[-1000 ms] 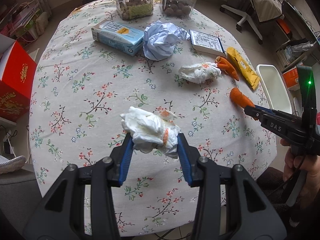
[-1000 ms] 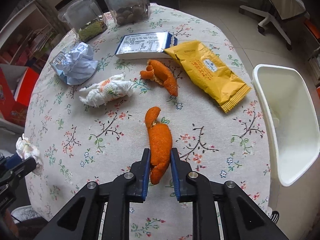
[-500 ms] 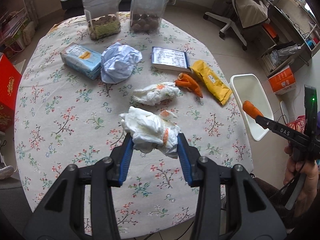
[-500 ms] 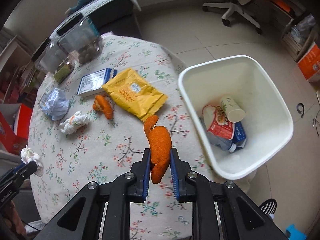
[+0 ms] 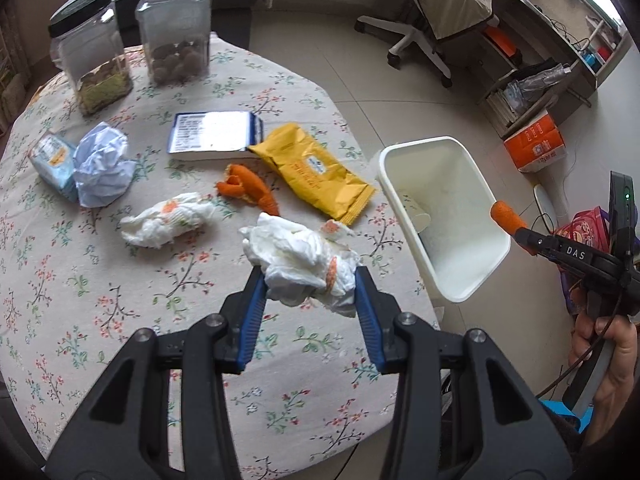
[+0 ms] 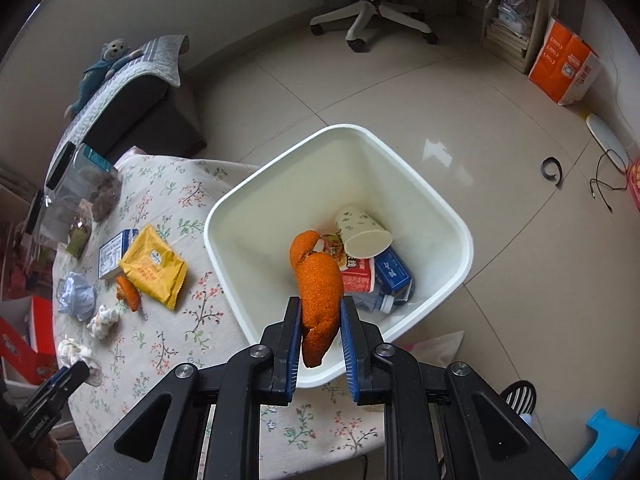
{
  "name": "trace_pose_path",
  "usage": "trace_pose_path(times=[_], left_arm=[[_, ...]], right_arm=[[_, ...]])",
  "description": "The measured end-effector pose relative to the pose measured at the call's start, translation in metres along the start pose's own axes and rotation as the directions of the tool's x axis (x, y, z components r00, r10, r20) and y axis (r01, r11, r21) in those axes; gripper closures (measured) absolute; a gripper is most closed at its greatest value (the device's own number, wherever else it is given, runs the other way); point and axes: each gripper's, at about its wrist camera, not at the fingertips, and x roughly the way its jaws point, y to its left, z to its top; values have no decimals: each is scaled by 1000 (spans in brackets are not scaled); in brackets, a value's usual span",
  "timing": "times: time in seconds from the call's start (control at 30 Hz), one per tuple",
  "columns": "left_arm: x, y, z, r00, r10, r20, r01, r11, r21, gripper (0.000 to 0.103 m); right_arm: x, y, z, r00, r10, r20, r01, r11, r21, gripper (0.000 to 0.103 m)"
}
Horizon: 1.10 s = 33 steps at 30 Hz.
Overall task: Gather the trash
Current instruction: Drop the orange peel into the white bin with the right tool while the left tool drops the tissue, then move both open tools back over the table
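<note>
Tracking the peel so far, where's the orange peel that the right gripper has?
Right wrist view: orange peel clamped in the right gripper, above the white bin beside the table.

Floral-clothed table (image 5: 120, 320) bears jars (image 5: 176, 36), wrappers, peel (image 5: 248, 188), perhaps tissues (image 5: 168, 220).

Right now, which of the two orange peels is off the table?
The orange peel clamped in the right gripper, hanging above the white bin. The other peel lies on the tablecloth beside the yellow packet.
</note>
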Motion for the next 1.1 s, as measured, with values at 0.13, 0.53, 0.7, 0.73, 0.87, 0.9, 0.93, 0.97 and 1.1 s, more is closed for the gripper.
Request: trace_pose_path(times=[0.13, 0.53, 0.7, 0.73, 0.87, 0.9, 0.93, 0.97, 1.1], left_arm=[[14, -31, 7, 1000, 10, -9, -10, 998, 63, 57], [52, -116, 31, 998, -39, -38, 44, 991, 130, 57], [64, -146, 36, 999, -36, -14, 38, 984, 174, 57], [66, -150, 38, 999, -32, -9, 33, 983, 179, 57], [69, -161, 42, 999, -46, 7, 44, 979, 201, 35], [70, -164, 42, 999, -41, 1, 40, 977, 208, 28], [69, -164, 41, 1000, -25, 14, 22, 978, 209, 22], [67, -165, 41, 1000, -15, 24, 9, 977, 211, 20], [67, -159, 39, 1000, 26, -1, -25, 977, 211, 17]], right_arm=[[-7, -18, 2, 999, 31, 18, -31, 999, -11, 65], [-84, -107, -29, 992, -64, 111, 67, 997, -31, 25], [-96, -135, -34, 989, -77, 127, 75, 997, 19, 23], [-96, -138, -35, 989, -80, 126, 78, 997, 24, 23], [-100, -150, -35, 988, -88, 128, 84, 996, 34, 23], [-102, -153, -36, 987, -85, 134, 81, 996, 35, 23], [-104, -155, -36, 987, -82, 139, 77, 996, 38, 22], [-106, -155, -37, 986, -80, 143, 75, 996, 41, 20], [-110, -155, -38, 985, -84, 149, 78, 996, 41, 18]])
